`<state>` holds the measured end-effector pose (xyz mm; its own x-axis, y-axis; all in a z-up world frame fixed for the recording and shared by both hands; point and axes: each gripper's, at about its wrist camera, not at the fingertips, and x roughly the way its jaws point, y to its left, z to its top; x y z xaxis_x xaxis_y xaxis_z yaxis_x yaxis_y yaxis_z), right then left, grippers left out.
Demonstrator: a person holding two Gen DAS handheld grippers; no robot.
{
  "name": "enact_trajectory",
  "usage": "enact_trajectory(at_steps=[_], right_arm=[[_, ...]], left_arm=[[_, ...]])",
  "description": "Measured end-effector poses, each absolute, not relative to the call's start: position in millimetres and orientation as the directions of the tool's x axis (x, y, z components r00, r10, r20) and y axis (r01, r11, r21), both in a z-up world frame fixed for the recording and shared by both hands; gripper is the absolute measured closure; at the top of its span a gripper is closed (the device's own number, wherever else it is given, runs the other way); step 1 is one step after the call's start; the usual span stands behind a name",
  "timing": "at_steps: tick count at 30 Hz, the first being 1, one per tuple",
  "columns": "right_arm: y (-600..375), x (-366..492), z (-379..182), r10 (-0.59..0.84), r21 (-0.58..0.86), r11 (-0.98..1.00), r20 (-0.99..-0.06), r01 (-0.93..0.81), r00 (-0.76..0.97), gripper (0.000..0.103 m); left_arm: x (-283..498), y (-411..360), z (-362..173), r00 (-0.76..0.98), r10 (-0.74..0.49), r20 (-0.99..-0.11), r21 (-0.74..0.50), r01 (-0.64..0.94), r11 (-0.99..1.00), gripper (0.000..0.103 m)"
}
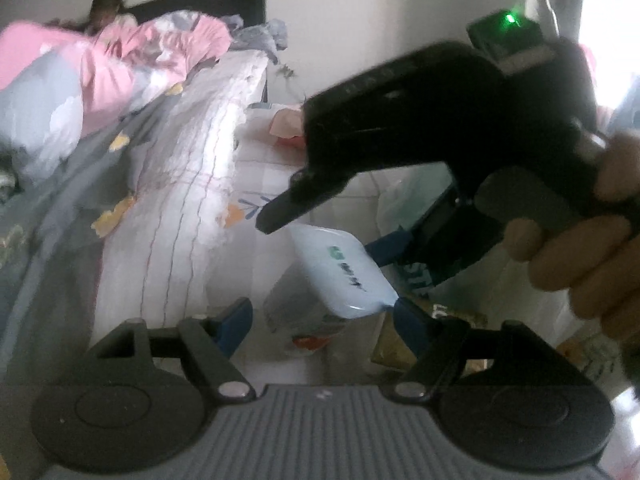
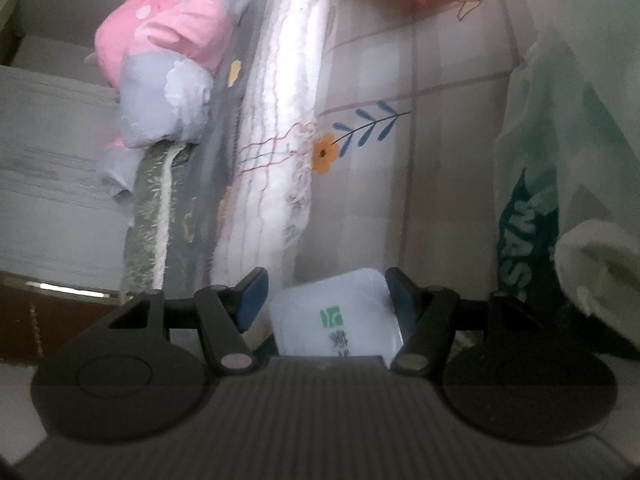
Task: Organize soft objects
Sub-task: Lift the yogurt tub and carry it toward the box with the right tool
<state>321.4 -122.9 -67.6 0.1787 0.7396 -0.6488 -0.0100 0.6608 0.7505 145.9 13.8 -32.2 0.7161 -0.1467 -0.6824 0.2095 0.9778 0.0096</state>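
A light blue tissue pack (image 1: 340, 272) with a green logo hangs in the air, and my right gripper (image 1: 332, 236) is shut on it, a person's hand (image 1: 580, 248) around its handle. In the right wrist view the same pack (image 2: 336, 312) sits between the blue pads of the right gripper (image 2: 326, 296), leaning against the right-hand one. My left gripper (image 1: 324, 320) stands open just below the pack. The pack's lower corner comes close to its right fingertip (image 1: 412, 320), but neither pad presses on it.
A second clear-wrapped pack (image 1: 288, 312) lies below on the checked, flower-printed cloth (image 2: 400, 80). A white plastic bag with green lettering (image 2: 532, 208) stands on the right. On the left are the white mattress edge (image 1: 180, 184) and a pink and grey quilt (image 1: 100, 80).
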Motion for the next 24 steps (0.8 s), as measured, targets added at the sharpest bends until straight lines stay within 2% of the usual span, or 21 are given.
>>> enact_trajectory(at_steps=[4, 8, 14, 15, 16, 20, 24], right_arm=[[-119.8, 316.2, -64.0, 0.747, 0.755, 0.655, -0.64, -0.031, 0.177, 0.04], [-117.2, 313.9, -61.1, 0.739, 0.744, 0.665, -0.646, -0.056, 0.193, 0.052], [-116.7, 318.8, -71.5, 0.743, 0.754, 0.656, -0.638, -0.031, 0.204, 0.064], [-118.0, 319.0, -74.4, 0.754, 0.767, 0.641, -0.626, -0.015, 0.201, 0.065], [-118.6, 318.6, -75.2, 0.758, 0.772, 0.635, -0.62, -0.012, 0.203, 0.067], [-122.1, 315.2, -68.9, 0.76, 0.774, 0.632, -0.612, -0.03, 0.219, 0.079], [-128.0, 312.2, -64.6, 0.765, 0.782, 0.623, -0.605, -0.02, 0.221, 0.08]], left_arm=[[147.0, 8.1, -35.9, 0.722, -0.11, -0.683, 0.059, 0.205, 0.977, 0.027], [150.3, 9.4, -37.8, 0.728, -0.085, -0.681, 0.075, 0.185, 0.98, 0.031], [154.9, 15.6, -34.4, 0.741, -0.087, -0.666, 0.04, 0.152, 0.988, 0.032], [156.3, 16.0, -34.4, 0.746, -0.087, -0.661, 0.036, 0.147, 0.989, 0.036], [157.4, 16.7, -34.5, 0.748, -0.084, -0.658, 0.033, 0.139, 0.99, 0.037], [157.4, 17.0, -31.8, 0.757, -0.086, -0.648, 0.015, 0.126, 0.992, 0.038], [154.0, 16.3, -25.9, 0.765, -0.1, -0.636, -0.004, 0.127, 0.992, 0.038]])
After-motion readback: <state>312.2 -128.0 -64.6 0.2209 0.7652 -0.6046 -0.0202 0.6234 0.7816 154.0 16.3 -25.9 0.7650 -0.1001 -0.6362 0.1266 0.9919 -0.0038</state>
